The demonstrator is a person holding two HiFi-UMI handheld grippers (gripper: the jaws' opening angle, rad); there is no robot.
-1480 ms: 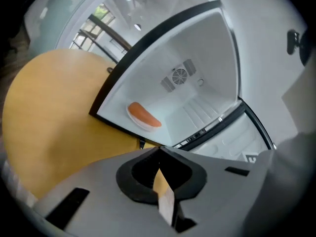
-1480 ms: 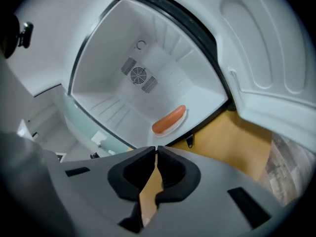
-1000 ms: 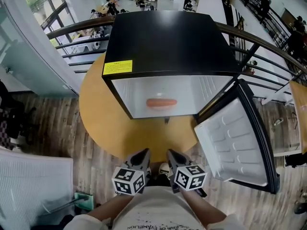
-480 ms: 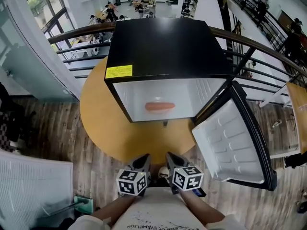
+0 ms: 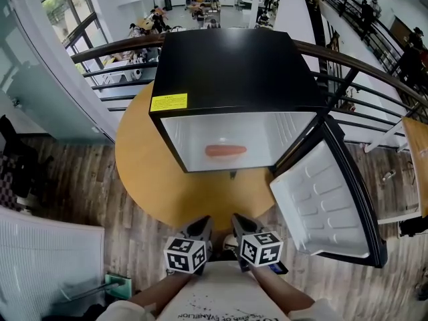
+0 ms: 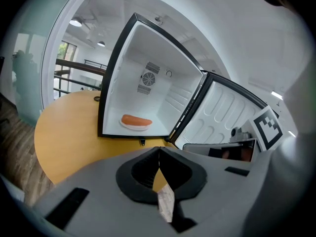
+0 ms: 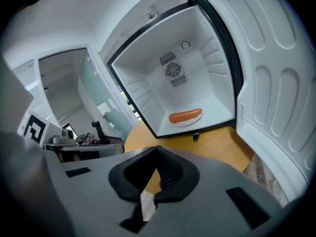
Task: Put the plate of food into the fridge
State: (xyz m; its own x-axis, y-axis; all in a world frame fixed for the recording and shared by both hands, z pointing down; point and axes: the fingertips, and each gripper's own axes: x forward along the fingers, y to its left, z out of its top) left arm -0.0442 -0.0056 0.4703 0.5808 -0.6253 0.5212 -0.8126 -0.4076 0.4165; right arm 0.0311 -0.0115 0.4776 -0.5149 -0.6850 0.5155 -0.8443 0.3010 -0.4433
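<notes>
– Your left tongs [image 6: 159, 150] and right tongs [image 7: 157, 151] hang drawn in close to your body. Each pair is pressed together at the tips, with nothing between them.

– And the plate [image 7: 186, 123] you are to stow sits on the floor of the fridge [image 5: 234, 59], towards the front and well apart from both tongs. The door [image 5: 328, 199] is swung wide to your right.

– Pictured on it: one sausage [image 6: 137, 120], orange-red and smooth, lying lengthwise. The plate is small, white and shallow, and only a narrow margin shows round the food.

– By the look of it, your stowing is done, and only the open door is left to deal with.

– Should you need to shift the plate, judge it light and stiff. Take it by the near rim, where the margin is bare, and never by the sausage.

– Agreed. That rim is thin and probably slick; whether it is glazed or plastic cannot be told from here. Bite squarely and keep the plate level. The sausage is round and nothing holds it, so a tilt would likely send it rolling off.

– One more thing to note: the fridge stands on a round yellow bench [image 5: 147, 172], and bare bench shows in front of the opening.
</notes>
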